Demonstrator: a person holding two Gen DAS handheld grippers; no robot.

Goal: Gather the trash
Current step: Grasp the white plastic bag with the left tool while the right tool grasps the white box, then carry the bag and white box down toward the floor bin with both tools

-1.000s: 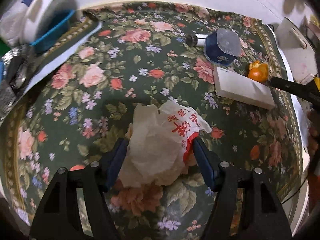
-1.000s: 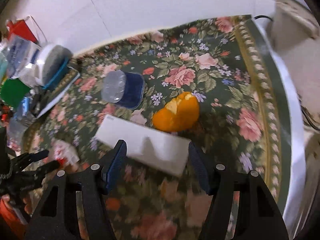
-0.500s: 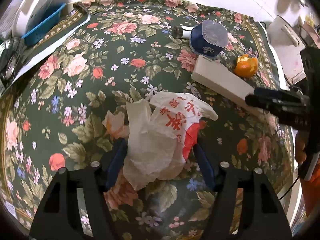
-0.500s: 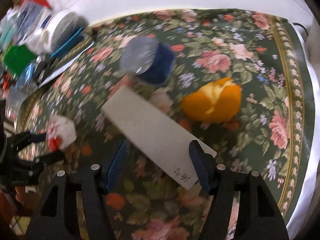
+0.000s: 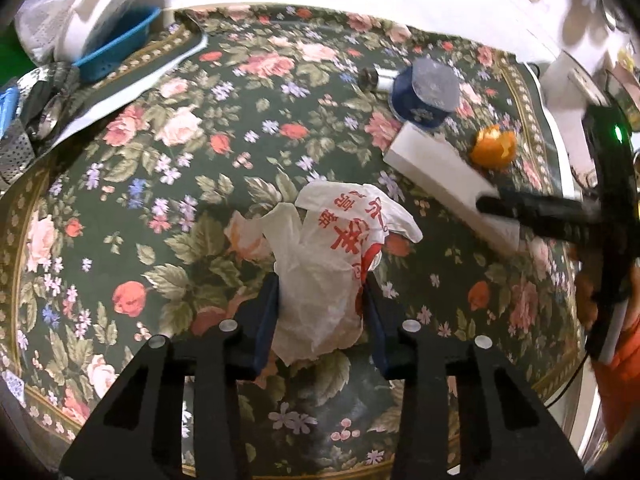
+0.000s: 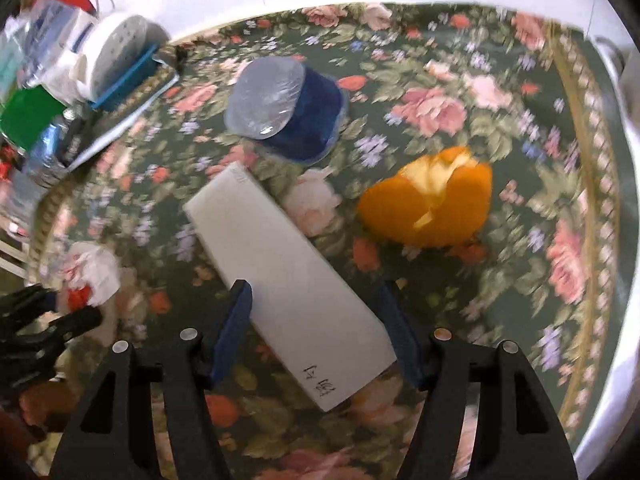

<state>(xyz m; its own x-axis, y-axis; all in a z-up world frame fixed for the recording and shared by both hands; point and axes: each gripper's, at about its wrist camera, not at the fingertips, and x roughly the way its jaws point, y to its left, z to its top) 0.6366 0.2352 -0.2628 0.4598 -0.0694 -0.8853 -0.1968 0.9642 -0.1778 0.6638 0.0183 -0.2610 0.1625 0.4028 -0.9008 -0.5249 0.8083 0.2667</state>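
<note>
Left gripper (image 5: 320,316): jaws closing, narrower than a second ago, blue pads now against the crumpled white plastic bag with red print (image 5: 332,276) on the floral tablecloth (image 5: 200,152).
Meaning: first trash nearly secured.
Right gripper (image 6: 316,324): lowered, jaws half open, straddling the flat white box (image 6: 288,280), apparently not gripping.
Beyond: orange peel (image 6: 432,204), blue foil-lidded cup (image 6: 288,104), untouched.

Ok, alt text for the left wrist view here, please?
The left hand-held gripper is closing on a crumpled white plastic bag with red print lying on a floral tablecloth. Beyond it lie a white box, orange peel and a blue cup on its side; the right hand-held gripper reaches the box.
</note>
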